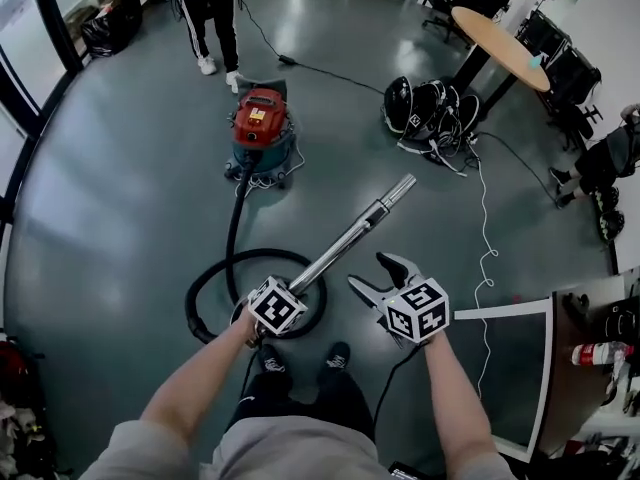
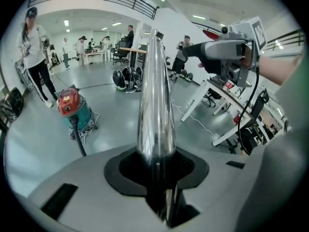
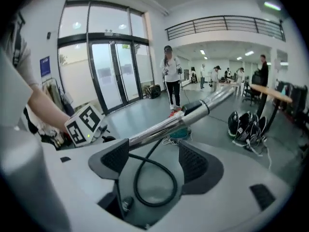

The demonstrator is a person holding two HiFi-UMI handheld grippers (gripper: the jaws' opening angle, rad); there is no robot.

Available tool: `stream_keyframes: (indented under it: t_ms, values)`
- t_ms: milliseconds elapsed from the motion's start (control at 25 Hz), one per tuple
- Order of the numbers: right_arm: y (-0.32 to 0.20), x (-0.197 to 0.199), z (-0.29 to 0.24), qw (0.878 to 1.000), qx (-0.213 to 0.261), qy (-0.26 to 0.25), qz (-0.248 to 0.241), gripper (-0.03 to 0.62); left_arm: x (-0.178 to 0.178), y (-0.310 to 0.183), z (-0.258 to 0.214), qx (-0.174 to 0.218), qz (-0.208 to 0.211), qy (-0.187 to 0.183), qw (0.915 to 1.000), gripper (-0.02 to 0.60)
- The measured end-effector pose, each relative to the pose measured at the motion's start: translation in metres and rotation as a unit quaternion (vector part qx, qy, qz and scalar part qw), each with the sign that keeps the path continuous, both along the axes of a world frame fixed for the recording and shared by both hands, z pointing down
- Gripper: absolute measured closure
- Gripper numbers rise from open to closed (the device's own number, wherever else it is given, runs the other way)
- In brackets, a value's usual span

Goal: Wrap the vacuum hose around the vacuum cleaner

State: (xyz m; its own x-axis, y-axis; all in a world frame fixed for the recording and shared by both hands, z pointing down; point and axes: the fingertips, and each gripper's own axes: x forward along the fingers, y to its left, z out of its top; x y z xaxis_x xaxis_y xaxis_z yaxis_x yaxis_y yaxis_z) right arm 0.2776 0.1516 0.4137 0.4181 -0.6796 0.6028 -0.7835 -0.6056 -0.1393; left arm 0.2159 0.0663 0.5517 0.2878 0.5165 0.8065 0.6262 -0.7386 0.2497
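While your L gripper (image 2: 157, 170) clamps the metal wand (image 1: 350, 238), pads hidden under its cube (image 1: 277, 306) in head view, your R gripper (image 3: 154, 158) gapes empty just beside, and the hose (image 1: 233, 230) loops on the floor (image 1: 120, 218) by your feet (image 1: 335, 356) & runs to the vacuum cleaner (image 1: 262, 128), person (image 1: 210, 8) behind cut off.

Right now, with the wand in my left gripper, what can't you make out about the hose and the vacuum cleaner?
Where the hose meets the wand: head view, covered by the marker cube of the left gripper.
Near side of the hose loop: head view, under that same cube and the forearm.
Vacuum cleaner label: too small in any view.
Vacuum cleaner's far side: head view, hidden by its own body.
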Motion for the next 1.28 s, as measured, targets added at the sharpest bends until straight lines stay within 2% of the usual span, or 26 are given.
stream_keyframes:
  t_ms: [120,240,360,520,600,760,800,880,920,1000,1080,1160,1280]
  values:
    - [-0.017,0.025,0.009,0.996,0.065,-0.049,0.027,0.284,0.021,0.003,-0.011,-0.014,-0.040,-0.002,0.9991,0.457]
    - [-0.030,0.043,0.016,0.987,0.125,-0.093,0.037,0.283,0.035,0.013,-0.013,-0.022,-0.073,-0.005,0.9971,0.457]
    - [-0.040,0.062,0.019,0.972,0.182,-0.142,0.042,0.258,0.048,0.030,-0.015,-0.025,-0.104,-0.003,0.9942,0.457]
    - [-0.050,0.082,0.025,0.948,0.238,-0.206,0.048,0.258,0.059,0.058,-0.023,-0.036,-0.135,0.002,0.9903,0.457]
    - [-0.051,0.091,0.026,0.941,0.252,-0.221,0.048,0.258,0.060,0.071,-0.028,-0.041,-0.147,0.003,0.9883,0.457]
    - [-0.051,0.107,0.021,0.935,0.275,-0.222,0.034,0.261,0.066,0.091,-0.030,-0.045,-0.154,0.005,0.9871,0.456]
    - [-0.048,0.111,0.021,0.934,0.278,-0.222,0.034,0.297,0.067,0.094,-0.030,-0.045,-0.154,0.006,0.9870,0.456]
    - [-0.040,0.116,0.021,0.929,0.286,-0.229,0.042,0.466,0.069,0.102,-0.030,-0.042,-0.155,0.008,0.9870,0.456]
    - [-0.037,0.117,0.019,0.926,0.293,-0.236,0.044,0.481,0.070,0.105,-0.030,-0.037,-0.154,0.007,0.9873,0.456]
    - [-0.037,0.117,0.013,0.922,0.301,-0.240,0.039,0.494,0.072,0.109,-0.030,-0.025,-0.152,0.003,0.9880,0.455]
    - [-0.039,0.117,0.008,0.926,0.299,-0.230,0.022,0.505,0.074,0.113,-0.028,-0.021,-0.150,0.006,0.9884,0.454]
    - [-0.040,0.116,0.002,0.930,0.294,-0.219,0.003,0.507,0.077,0.116,-0.026,-0.017,-0.149,0.018,0.9885,0.454]
    - [-0.036,0.118,-0.006,0.930,0.299,-0.214,-0.012,0.508,0.080,0.123,-0.029,-0.010,-0.138,0.035,0.9898,0.449]
